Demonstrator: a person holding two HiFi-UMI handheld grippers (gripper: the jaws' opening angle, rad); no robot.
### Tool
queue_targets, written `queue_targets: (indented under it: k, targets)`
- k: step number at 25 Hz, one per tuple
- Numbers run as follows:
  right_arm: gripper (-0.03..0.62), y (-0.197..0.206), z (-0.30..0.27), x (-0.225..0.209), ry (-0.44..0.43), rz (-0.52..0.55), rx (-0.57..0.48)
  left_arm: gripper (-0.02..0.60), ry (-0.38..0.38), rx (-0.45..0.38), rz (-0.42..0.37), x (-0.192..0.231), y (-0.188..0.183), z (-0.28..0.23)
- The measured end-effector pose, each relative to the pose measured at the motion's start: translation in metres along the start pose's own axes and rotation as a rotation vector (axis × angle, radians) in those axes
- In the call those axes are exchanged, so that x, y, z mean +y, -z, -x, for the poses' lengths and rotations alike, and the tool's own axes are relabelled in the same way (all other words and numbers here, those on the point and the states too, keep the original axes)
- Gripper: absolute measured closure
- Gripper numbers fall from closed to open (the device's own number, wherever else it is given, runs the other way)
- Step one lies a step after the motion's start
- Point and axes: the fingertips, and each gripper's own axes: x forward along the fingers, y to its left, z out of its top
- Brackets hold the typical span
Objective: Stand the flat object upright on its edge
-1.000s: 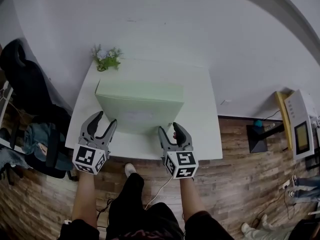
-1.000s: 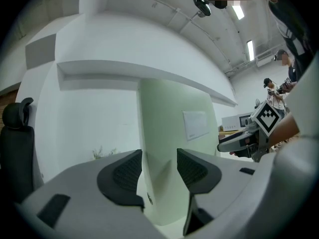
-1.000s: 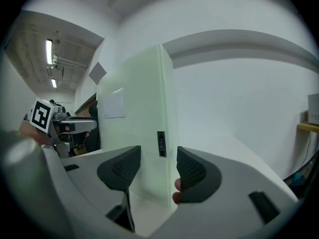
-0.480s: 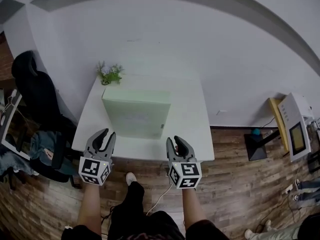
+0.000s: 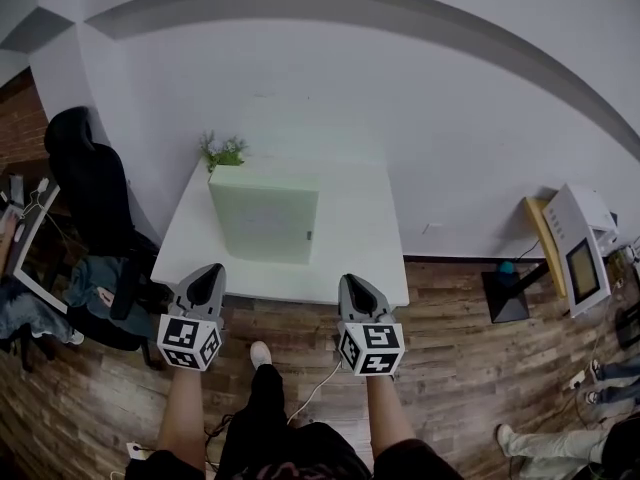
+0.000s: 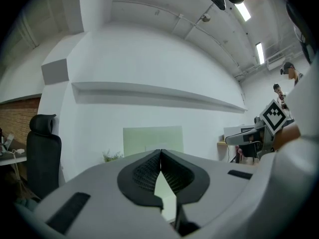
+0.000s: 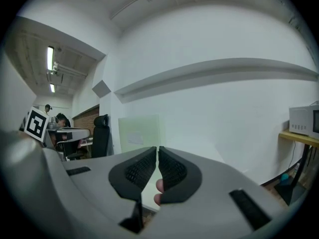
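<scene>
The flat object is a pale green box [image 5: 265, 213] standing upright on its edge on the white table [image 5: 355, 253], left of centre. Both grippers hang over the floor in front of the table, apart from the box. My left gripper [image 5: 210, 272] is shut with nothing in it, its jaws having just been closing. My right gripper [image 5: 353, 282] is likewise shut and empty after closing. In the left gripper view the box [image 6: 152, 139] rises behind the shut left gripper [image 6: 160, 153]. In the right gripper view the box [image 7: 139, 132] stands beyond the shut right gripper [image 7: 157, 151].
A small potted plant [image 5: 225, 152] sits at the table's far left corner by the wall. A black office chair [image 5: 85, 183] stands left of the table. A white appliance on a yellow shelf [image 5: 572, 260] is at the right. Wooden floor lies underfoot.
Both grippers have drawn back from the box, past the table's front edge, and their jaws have gone from wide open to shut. The box stays standing on the table.
</scene>
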Motion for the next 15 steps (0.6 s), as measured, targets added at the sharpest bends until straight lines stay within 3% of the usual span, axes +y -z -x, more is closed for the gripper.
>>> queue_targets:
  k: [4, 8, 15]
  targets:
    - [0.563, -0.013, 0.014, 0.006, -0.019, 0.013, 0.009, 0.566, 0.005, 0.015, -0.003, -0.012, -0.014, 0.014]
    - [0.563, -0.033, 0.017, 0.013, -0.021, 0.003, 0.002, 0.566, 0.038, 0.032, -0.057, -0.019, -0.032, 0.017]
    - [0.563, -0.058, 0.006, 0.028, 0.010, 0.012, -0.015, 0.566, 0.084, 0.031, -0.066, -0.002, -0.042, 0.010]
